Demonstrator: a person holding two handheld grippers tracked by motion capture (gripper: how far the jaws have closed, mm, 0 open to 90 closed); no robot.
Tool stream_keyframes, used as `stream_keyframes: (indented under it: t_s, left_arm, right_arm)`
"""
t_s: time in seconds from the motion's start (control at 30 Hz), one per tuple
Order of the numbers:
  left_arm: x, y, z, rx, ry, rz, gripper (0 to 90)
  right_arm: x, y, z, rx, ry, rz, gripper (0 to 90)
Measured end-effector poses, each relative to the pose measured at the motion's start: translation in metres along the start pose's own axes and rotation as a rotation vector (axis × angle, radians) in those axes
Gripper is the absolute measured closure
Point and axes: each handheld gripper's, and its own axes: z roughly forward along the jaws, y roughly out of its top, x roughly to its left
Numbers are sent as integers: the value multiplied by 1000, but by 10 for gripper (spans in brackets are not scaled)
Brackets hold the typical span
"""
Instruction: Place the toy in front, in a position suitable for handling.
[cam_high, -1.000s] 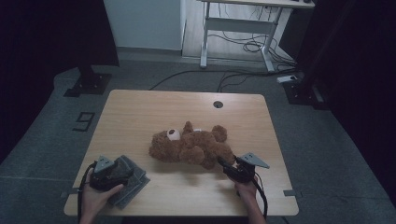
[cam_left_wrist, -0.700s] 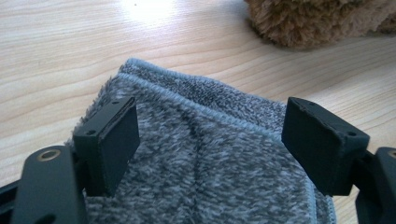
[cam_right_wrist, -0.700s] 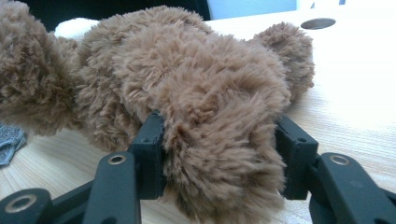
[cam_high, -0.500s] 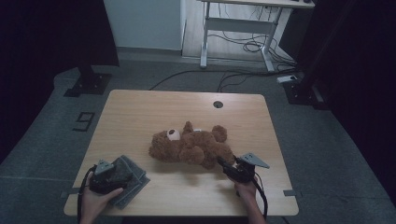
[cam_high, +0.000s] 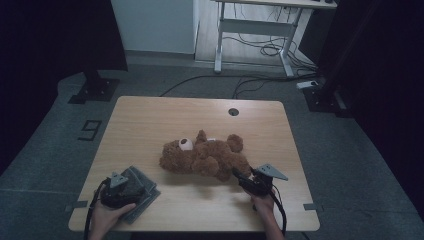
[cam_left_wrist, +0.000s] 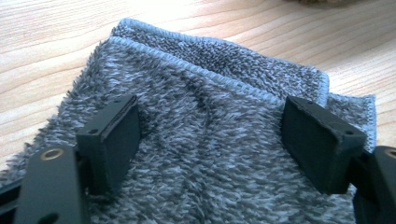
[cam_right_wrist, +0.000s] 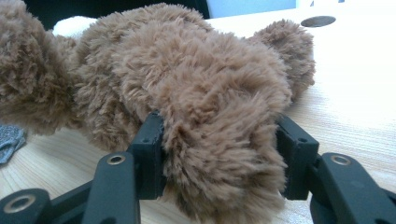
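Observation:
A brown teddy bear (cam_high: 205, 157) lies on its back in the middle of the wooden table (cam_high: 150, 120). My right gripper (cam_high: 239, 176) is shut on one furry leg of the bear (cam_right_wrist: 187, 93), its pads pressing in from both sides. A folded grey towel (cam_high: 146, 189) lies at the front left. My left gripper (cam_high: 131, 189) rests low over the towel (cam_left_wrist: 210, 60). Its jaws (cam_left_wrist: 210, 126) stand wide and have just been closing a little, with the towel's top layer lying between the pads, which do not pinch it.
A round cable hole (cam_high: 233, 111) sits near the table's far edge. Behind the table stand a white desk frame (cam_high: 255, 35) and floor cables (cam_high: 260, 50). Bare wood lies between towel and bear, and along the far half of the table.
The left hand has shifted very slightly over the towel. The right gripper and the bear have stayed where they were.

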Motion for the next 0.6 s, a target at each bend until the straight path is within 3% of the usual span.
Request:
stream_keyframes:
  t_s: [0.33,0.37,0.43,0.6]
  left_arm:
    - [7,-2,-3,-24,5,-11,555]
    - [8,-2,-3,-31,7,-18,555]
    - [10,-3,-4,-38,3,-29,678]
    - [12,-1,-7,-63,-19,-38,748]
  right_arm:
    - [0,0,0,3,-2,1,460]
    - [0,0,0,3,-2,1,460]
    - [0,0,0,3,-2,1,460]
    - [0,0,1,2,-1,1,460]
